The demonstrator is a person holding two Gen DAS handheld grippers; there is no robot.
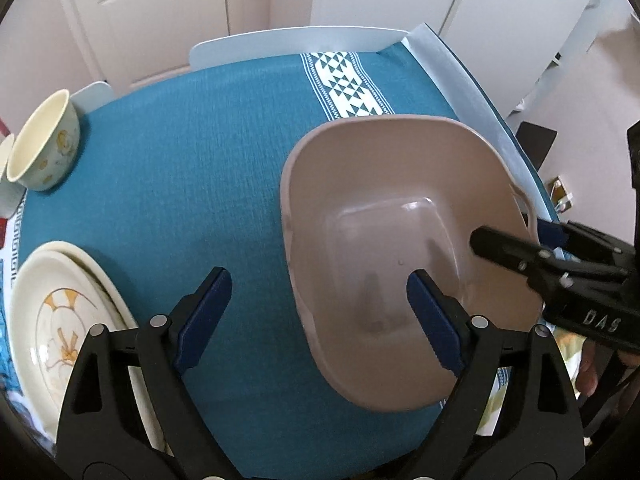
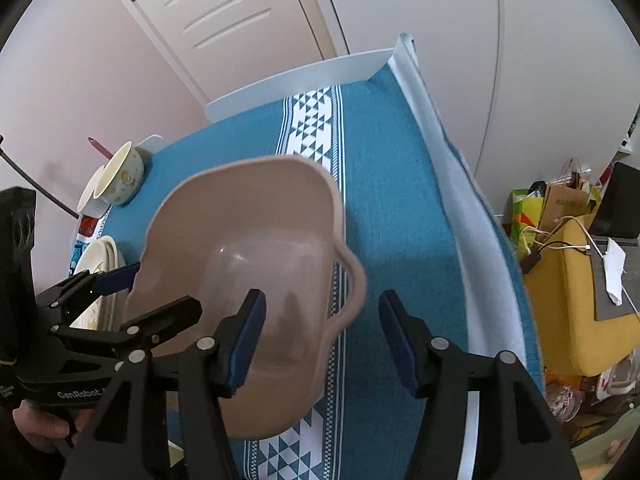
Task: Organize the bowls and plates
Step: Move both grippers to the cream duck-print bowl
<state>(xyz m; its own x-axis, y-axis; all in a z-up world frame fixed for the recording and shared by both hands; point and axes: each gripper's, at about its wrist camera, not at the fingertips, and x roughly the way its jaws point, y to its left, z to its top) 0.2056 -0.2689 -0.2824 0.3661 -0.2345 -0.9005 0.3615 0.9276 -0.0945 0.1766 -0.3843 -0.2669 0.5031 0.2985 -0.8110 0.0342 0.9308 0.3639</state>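
Tongs (image 1: 320, 312) (image 2: 320, 336) both gaping, straddling opposite rims of beige plastic basin (image 1: 400, 208) lying centre frame, lengthwise ahead of me.

Basin (image 1: 384, 220) sits on the counter (image 1: 200, 152), right of centre. Stacked plates (image 1: 60, 320) lie at the near left edge, bowl (image 1: 44, 148) behind them at the far left. Patterned cloth strip (image 1: 344, 84) runs under and behind the basin. Left gripper (image 1: 320, 312) straddles the basin's near-left rim.
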